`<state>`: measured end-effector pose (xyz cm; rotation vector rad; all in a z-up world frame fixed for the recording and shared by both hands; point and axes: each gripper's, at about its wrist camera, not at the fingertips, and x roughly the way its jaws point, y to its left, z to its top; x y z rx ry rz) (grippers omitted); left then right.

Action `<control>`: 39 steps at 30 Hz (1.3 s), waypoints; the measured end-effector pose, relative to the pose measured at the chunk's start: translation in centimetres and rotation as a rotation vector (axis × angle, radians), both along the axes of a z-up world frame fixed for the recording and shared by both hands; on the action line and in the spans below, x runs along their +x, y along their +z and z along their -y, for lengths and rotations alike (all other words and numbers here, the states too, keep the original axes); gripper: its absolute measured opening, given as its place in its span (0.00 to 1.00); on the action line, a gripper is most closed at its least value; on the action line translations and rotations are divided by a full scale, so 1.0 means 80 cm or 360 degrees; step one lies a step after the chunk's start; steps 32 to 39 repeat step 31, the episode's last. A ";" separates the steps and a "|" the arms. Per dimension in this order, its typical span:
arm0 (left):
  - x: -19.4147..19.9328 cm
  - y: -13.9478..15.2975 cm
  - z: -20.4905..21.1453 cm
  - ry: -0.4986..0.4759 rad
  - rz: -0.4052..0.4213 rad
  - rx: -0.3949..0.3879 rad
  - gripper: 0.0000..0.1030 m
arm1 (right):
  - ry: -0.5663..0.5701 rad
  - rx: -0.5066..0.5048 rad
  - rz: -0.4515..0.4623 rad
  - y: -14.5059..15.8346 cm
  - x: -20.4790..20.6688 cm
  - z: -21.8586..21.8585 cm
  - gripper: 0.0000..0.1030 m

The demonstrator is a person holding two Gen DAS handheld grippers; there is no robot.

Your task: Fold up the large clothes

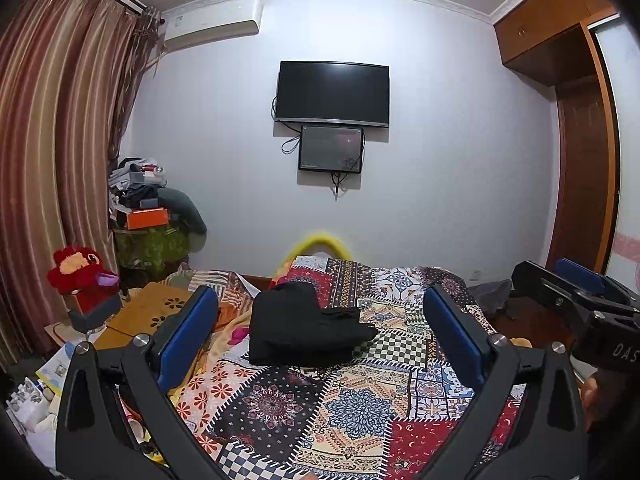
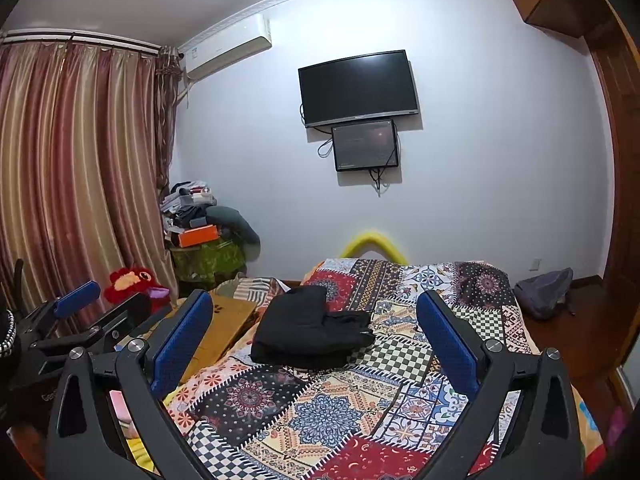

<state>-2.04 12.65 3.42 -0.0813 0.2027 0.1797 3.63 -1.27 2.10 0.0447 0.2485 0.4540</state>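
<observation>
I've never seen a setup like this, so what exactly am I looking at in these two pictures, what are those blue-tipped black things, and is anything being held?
These are two hand-held grippers, each with a fisheye camera looking forward along its two blue-padded fingers. One picture comes from the left gripper, the other from the right gripper. Each also glimpses the other gripper at its edge. Both are open and hold nothing. Ahead lies a bed with a patchwork bedspread, and on it a black garment, already bundled or partly folded. On the far wall hangs a television.
</observation>
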 end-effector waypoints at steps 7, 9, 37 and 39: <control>0.000 -0.001 0.003 -0.0014 0.0000 0.0017 1.00 | -0.0008 0.0009 -0.0005 -0.001 0.000 0.000 0.98; 0.000 -0.002 0.003 -0.0027 -0.0007 0.0017 1.00 | -0.0013 0.0007 -0.0005 -0.002 0.000 0.000 0.99; 0.001 -0.007 -0.005 -0.0023 -0.0023 -0.0015 1.00 | -0.0013 -0.0012 -0.0028 -0.003 -0.001 -0.005 0.99; 0.001 -0.007 -0.005 -0.0023 -0.0023 -0.0015 1.00 | -0.0013 -0.0012 -0.0028 -0.003 -0.001 -0.005 0.99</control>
